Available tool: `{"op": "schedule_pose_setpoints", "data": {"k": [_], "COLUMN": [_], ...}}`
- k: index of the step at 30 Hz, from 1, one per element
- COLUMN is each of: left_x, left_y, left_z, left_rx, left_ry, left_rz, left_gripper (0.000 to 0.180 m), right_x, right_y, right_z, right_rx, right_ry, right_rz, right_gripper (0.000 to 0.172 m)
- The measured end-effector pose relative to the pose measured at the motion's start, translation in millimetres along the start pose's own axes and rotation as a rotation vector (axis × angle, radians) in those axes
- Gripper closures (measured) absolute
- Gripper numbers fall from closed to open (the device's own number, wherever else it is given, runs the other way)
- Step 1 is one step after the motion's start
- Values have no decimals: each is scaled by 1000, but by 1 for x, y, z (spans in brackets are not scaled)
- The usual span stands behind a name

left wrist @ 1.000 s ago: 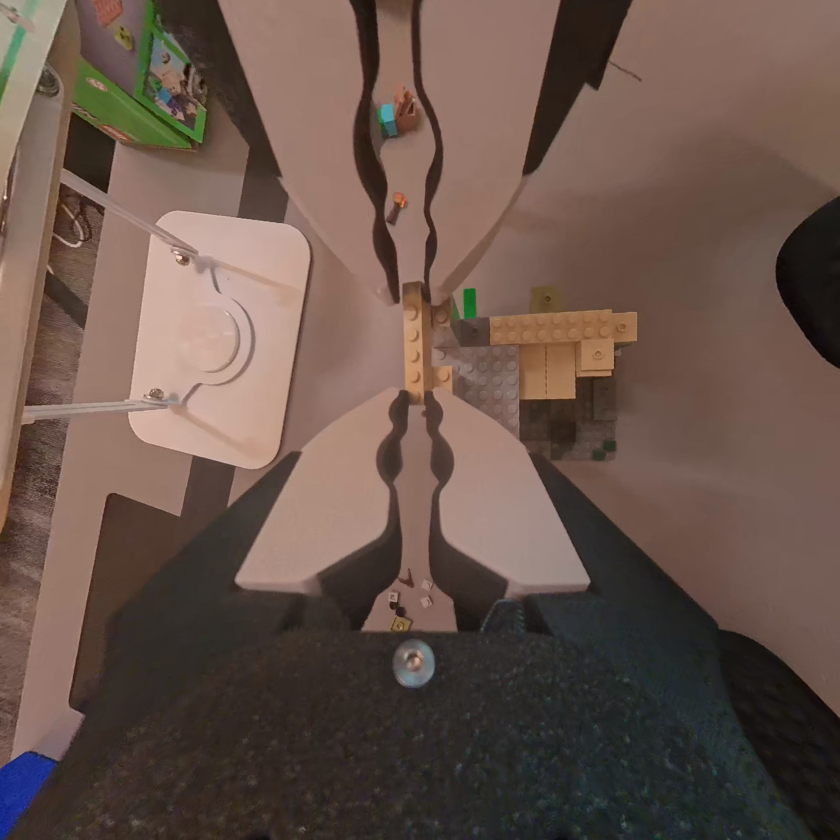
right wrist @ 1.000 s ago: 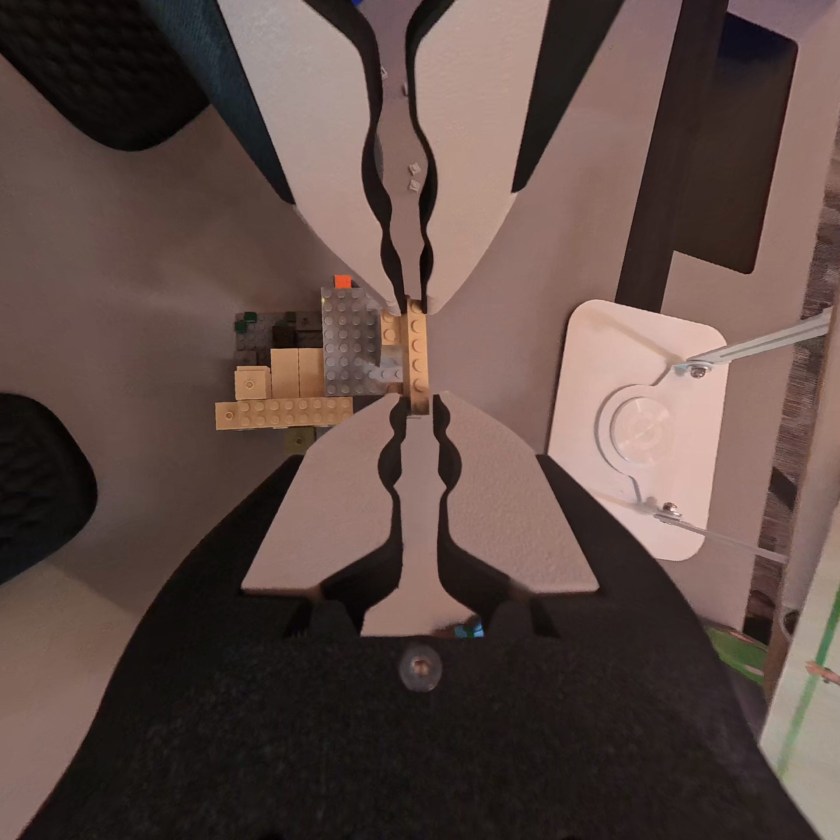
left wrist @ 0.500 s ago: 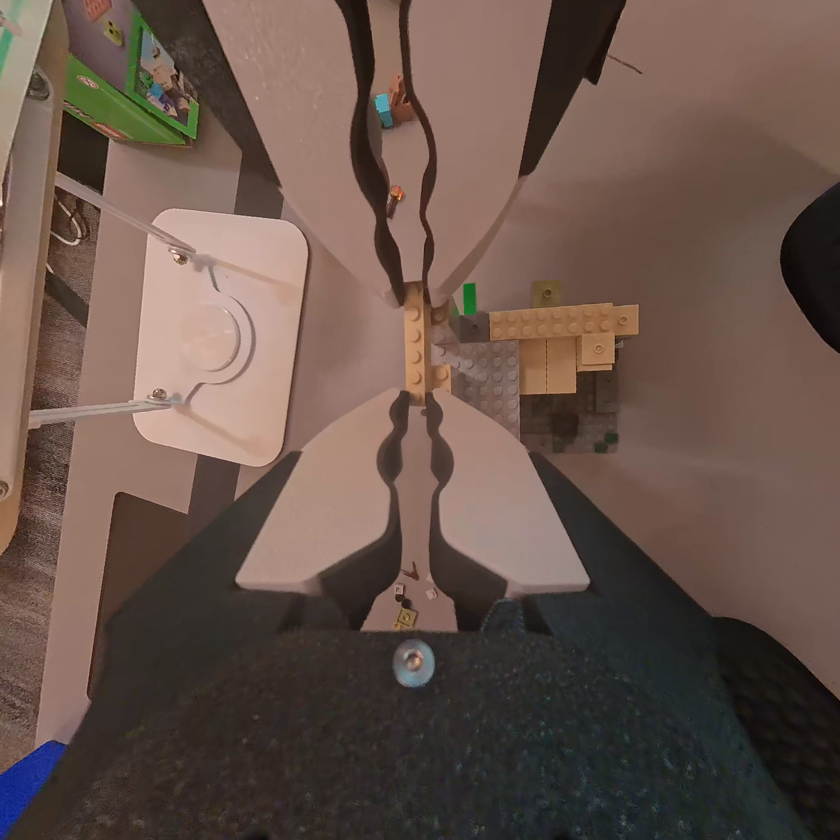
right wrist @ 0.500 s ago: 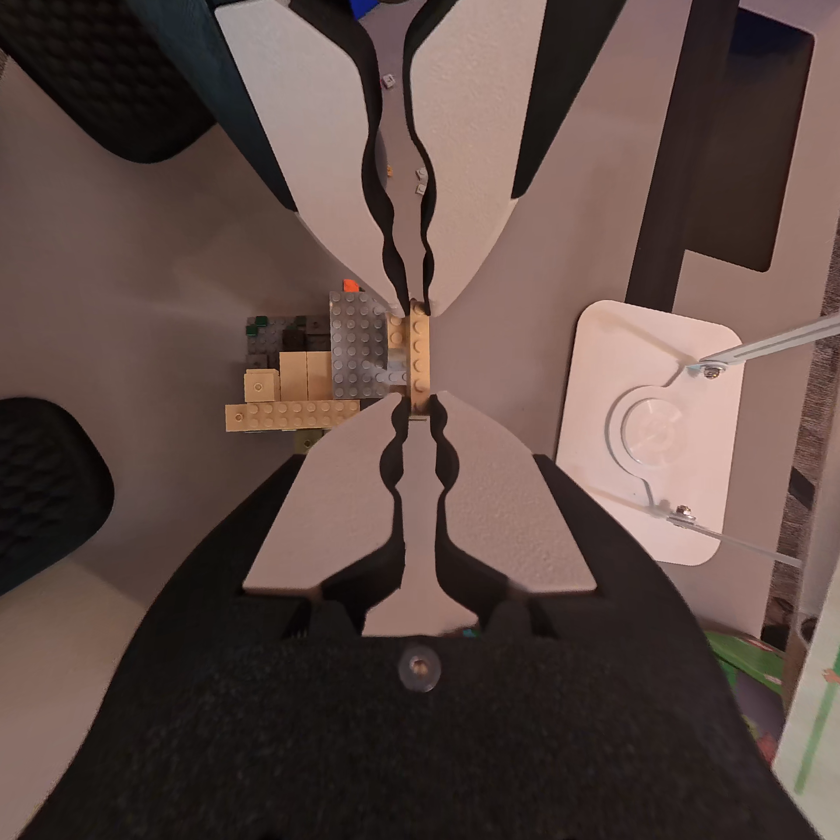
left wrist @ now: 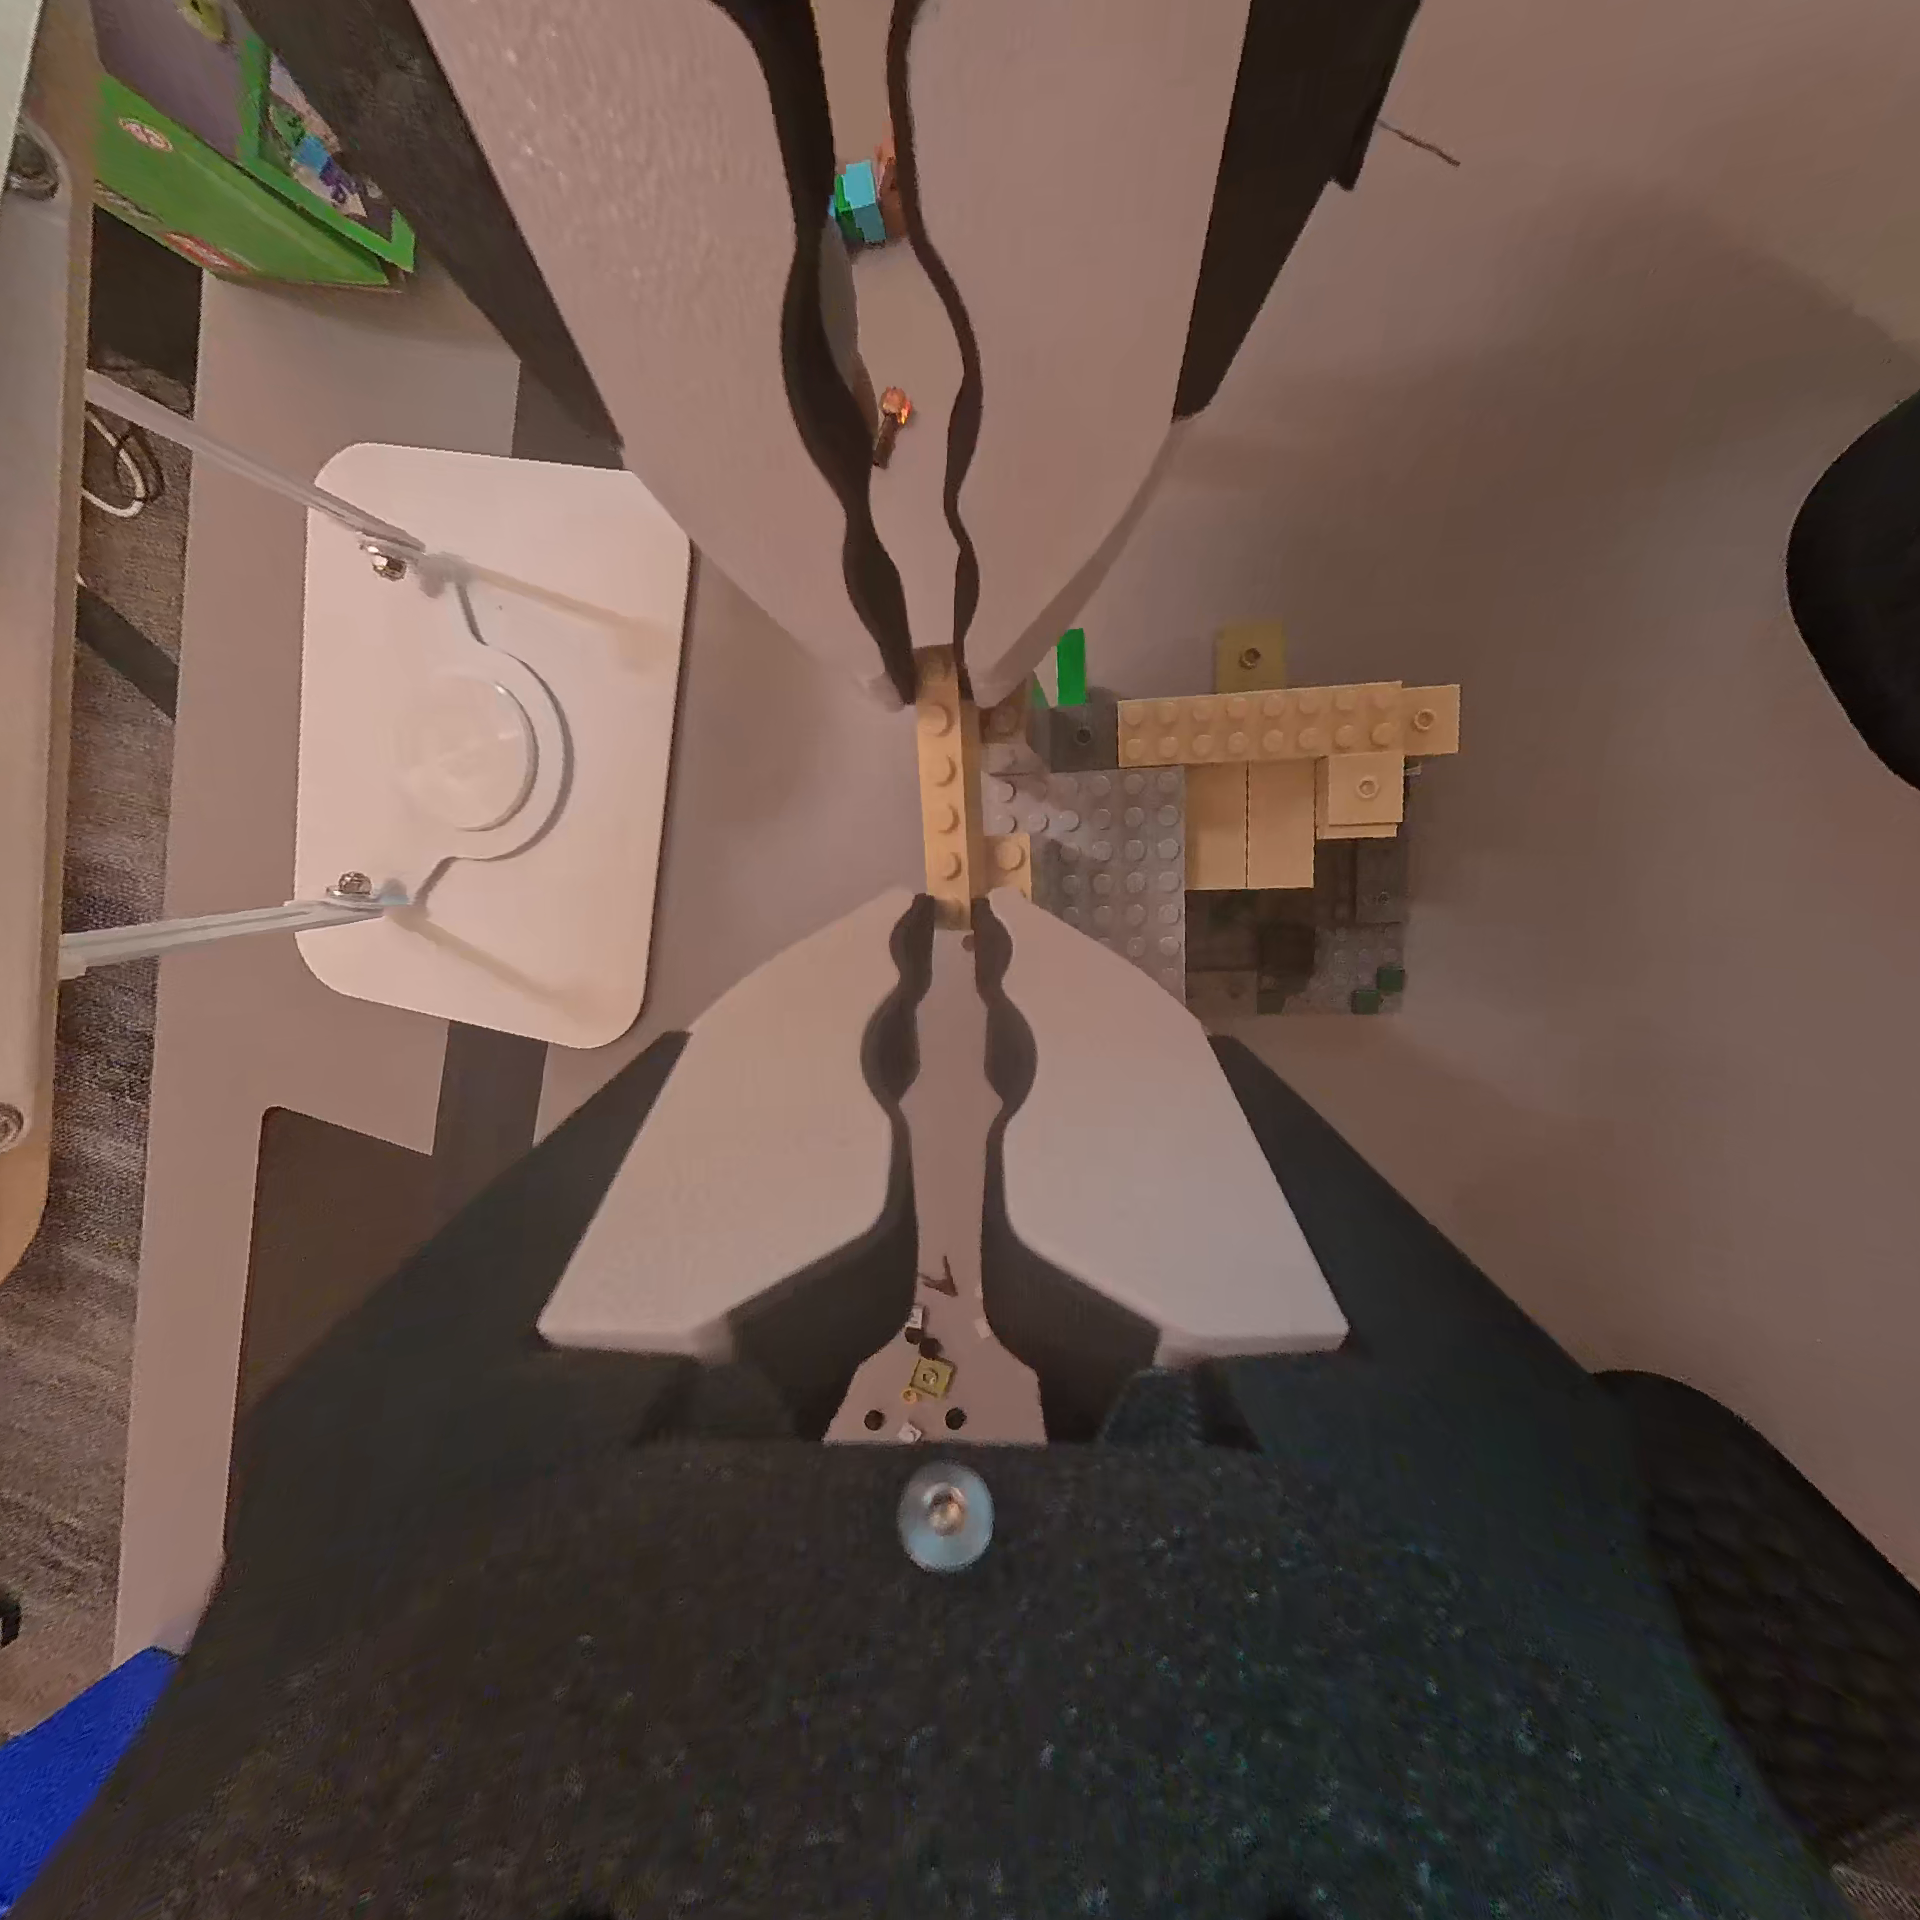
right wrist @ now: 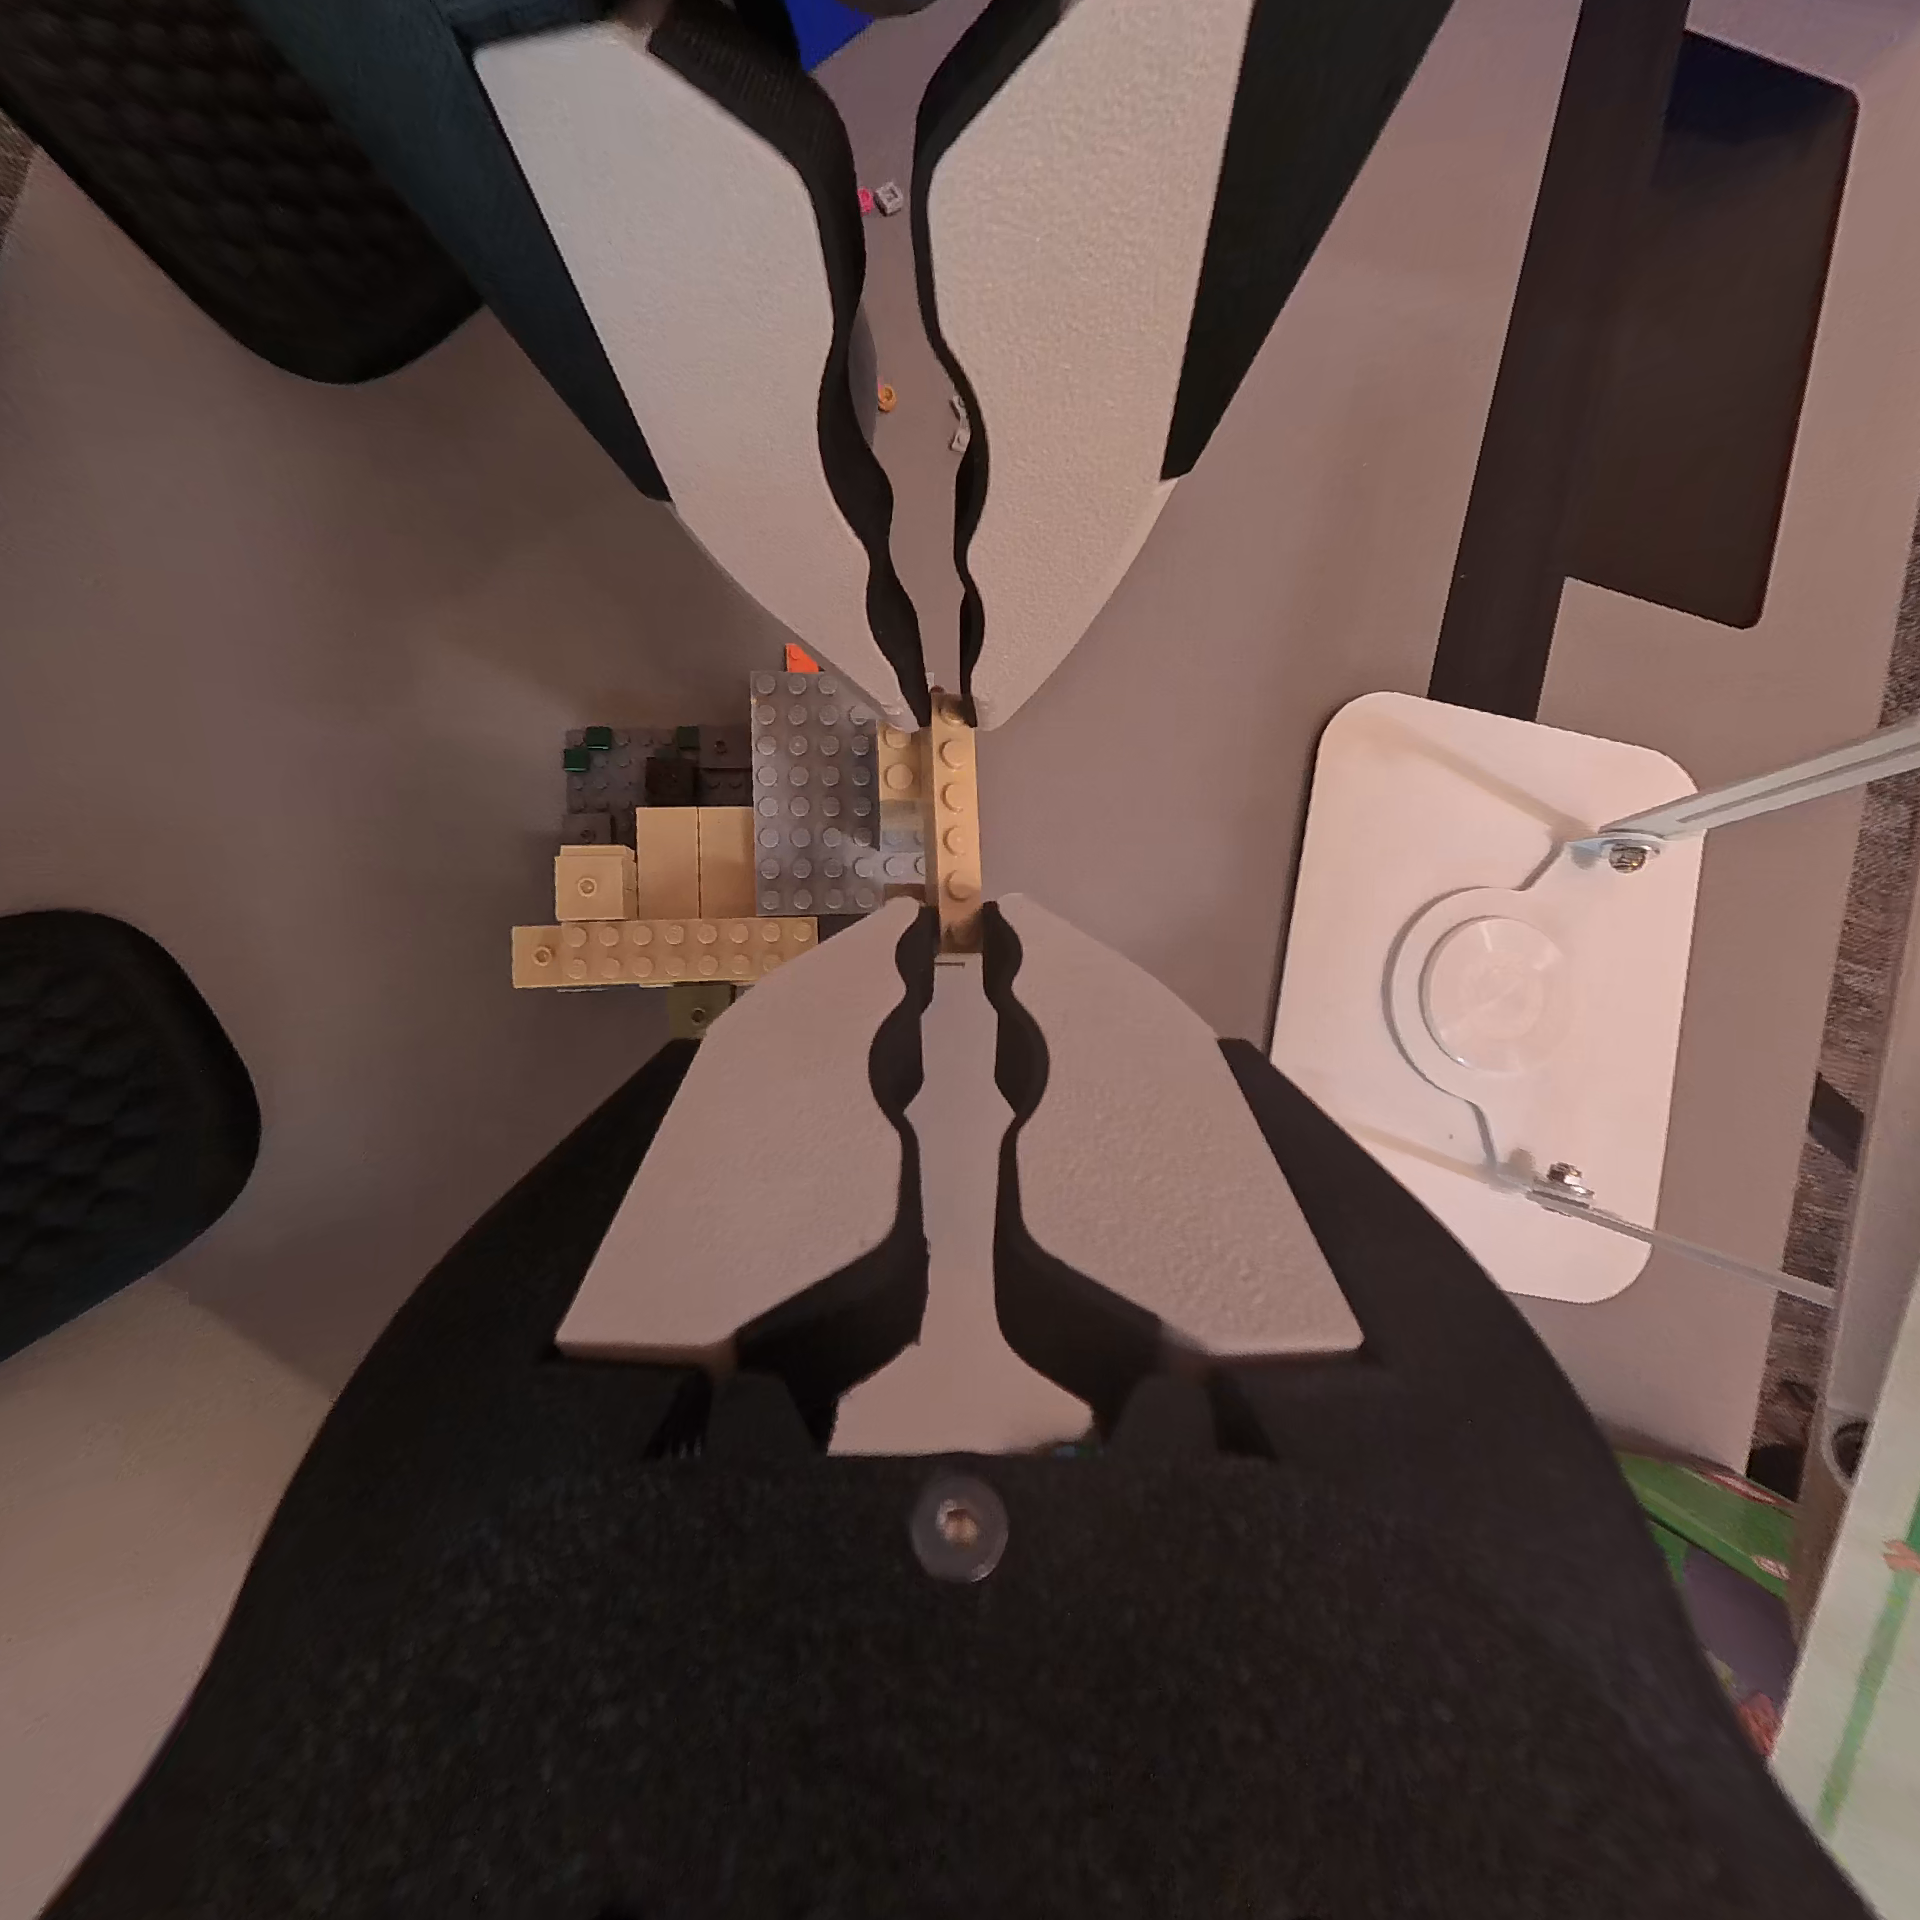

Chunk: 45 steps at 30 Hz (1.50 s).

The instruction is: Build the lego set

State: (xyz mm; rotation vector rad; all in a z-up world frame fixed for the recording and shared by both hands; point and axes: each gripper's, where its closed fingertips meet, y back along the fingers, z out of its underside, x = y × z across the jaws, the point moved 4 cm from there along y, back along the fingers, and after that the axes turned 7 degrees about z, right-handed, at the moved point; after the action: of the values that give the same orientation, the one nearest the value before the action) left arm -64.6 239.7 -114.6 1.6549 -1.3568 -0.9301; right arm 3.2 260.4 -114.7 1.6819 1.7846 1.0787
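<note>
Grey table [left wrist: 1558,436] (matte), white stand base [left wrist: 488,748] — carpeted floor [left wrist: 62,1299]

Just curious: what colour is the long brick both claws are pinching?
Tan brick, clearest in the left wrist view.

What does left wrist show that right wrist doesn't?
Only the left wrist view: a green upright piece behind the model, a cyan block on the far table, and a yellow tile among the small bits near its own fingers.

Only the right wrist view: an orange piece at the model's edge.

Both: the tan strip brick, each end clamped by one gripper, the left gripper and the right gripper; the grey studded plate; the white stand base.
</note>
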Motion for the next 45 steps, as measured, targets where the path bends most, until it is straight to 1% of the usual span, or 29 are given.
{"op": "schedule_pose_setpoints", "data": {"k": [6, 15, 23, 30, 34, 38, 42, 44, 45], "left_x": [0, 0, 1, 3, 1, 0, 0, 0, 0], "left_y": [0, -1, -2, -3, -3, -3, -3, -2, -2], "left_z": [-1, 0, 0, 1, 1, 1, 1, 1, 1], "left_rx": [-11, -3, 17, 1, 21, 34, 56, 76, 87], "left_ry": [1, 6, -9, -43, -16, 7, 39, 41, 48], "left_rz": [-1, -16, -29, -55, -16, 8, 17, 20, 23], "left_gripper": [173, 172, 172, 172, 172, 172, 173, 173, 173], "right_x": [0, 1, -1, -3, -3, -1, -1, 0, 1], "right_y": [-2, -3, -3, -4, -5, -5, -3, 1, 5], "right_z": [3, 3, 5, 4, 6, 6, 6, 4, 1], "right_rx": [21, 3, 46, 43, 82, 83, 87, 81, 95], "right_ry": [13, 26, 59, 85, 33, -12, -42, -34, -30], "right_rz": [-15, -32, 3, 28, 11, -23, -3, 25, 38], "right_gripper": [164, 164, 164, 164, 164, 164, 164, 156, 156]}}
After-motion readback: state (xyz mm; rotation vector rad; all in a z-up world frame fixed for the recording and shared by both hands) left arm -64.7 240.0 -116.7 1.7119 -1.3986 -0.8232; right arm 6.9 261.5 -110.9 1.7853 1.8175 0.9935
